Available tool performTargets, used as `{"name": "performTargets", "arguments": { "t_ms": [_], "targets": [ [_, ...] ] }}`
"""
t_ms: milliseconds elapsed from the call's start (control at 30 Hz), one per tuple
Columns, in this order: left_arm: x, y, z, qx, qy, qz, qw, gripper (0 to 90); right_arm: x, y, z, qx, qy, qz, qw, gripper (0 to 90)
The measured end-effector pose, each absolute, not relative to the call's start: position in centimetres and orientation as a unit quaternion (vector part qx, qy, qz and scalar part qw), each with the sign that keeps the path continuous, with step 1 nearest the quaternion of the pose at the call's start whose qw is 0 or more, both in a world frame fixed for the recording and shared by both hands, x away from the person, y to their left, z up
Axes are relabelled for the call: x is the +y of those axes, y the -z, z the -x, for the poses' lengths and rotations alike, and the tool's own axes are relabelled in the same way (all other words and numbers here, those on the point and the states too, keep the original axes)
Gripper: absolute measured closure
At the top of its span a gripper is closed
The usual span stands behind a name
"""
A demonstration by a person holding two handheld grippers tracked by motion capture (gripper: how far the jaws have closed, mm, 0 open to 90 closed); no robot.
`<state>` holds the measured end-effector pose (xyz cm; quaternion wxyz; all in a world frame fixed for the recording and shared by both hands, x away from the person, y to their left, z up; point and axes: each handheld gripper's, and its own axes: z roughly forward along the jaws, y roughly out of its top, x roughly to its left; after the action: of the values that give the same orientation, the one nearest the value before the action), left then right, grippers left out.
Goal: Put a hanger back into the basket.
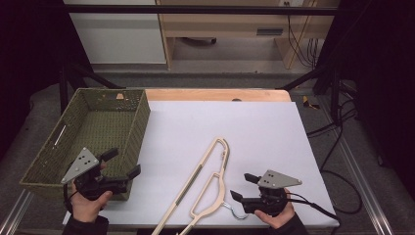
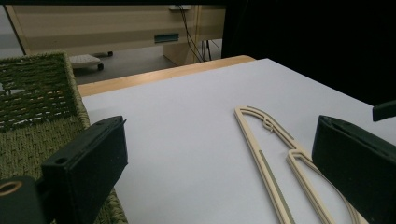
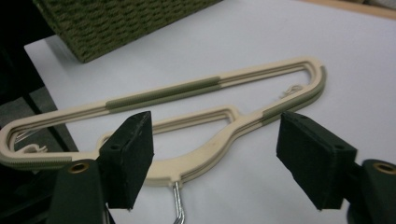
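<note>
Plainly, the cream hanger [image 1: 205, 183] lies flat on the white table sheet [image 1: 254, 127], near the person's edge, with one end running off the front of the table. Its long axis runs diagonally, from the near left up toward the far right, and its metal hook [image 1: 234, 210] points toward the right gripper [image 1: 241, 187].

That gripper sits just right of the hanger's neck, jaws spread wide and empty, aimed leftward at it. The left gripper [image 1: 122, 164] hangs over the near corner of the green woven basket [image 1: 49, 161], also open and holding nothing, well apart from the hanger. So the right hand is the nearer one, and a short reach to the left would likely bring its jaws across the hanger's neck.

The right gripper view shows the hanger [image 3: 205, 121] as two stacked cream layers with olive grip strips, the neck lying between the jaws' line and the wire hook [image 3: 178, 205] coming down toward the camera. The left gripper view catches the hanger's far rounded end [image 2: 266, 126] and a small clip notch inside it, with the basket [image 2: 37, 98] at its left.
</note>
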<state>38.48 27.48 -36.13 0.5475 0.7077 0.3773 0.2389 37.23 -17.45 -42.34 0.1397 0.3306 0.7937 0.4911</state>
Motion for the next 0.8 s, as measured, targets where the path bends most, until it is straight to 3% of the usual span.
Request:
{"name": "performTargets", "arguments": {
  "t_ms": [267, 800],
  "targets": [
    [27.3, 36.3, -38.5, 0.377, -0.236, -0.710, 0.547, 3.6, -16.1, 44.3, -37.3, 0.821, -0.455, -0.327, 0.112, 39.9],
    [27.0, 36.5, -38.7, 0.376, -0.235, -0.712, 0.545, 3.7, -14.9, 47.1, -37.3, 0.858, -0.395, -0.321, 0.074, 68.8]
  ]
}}
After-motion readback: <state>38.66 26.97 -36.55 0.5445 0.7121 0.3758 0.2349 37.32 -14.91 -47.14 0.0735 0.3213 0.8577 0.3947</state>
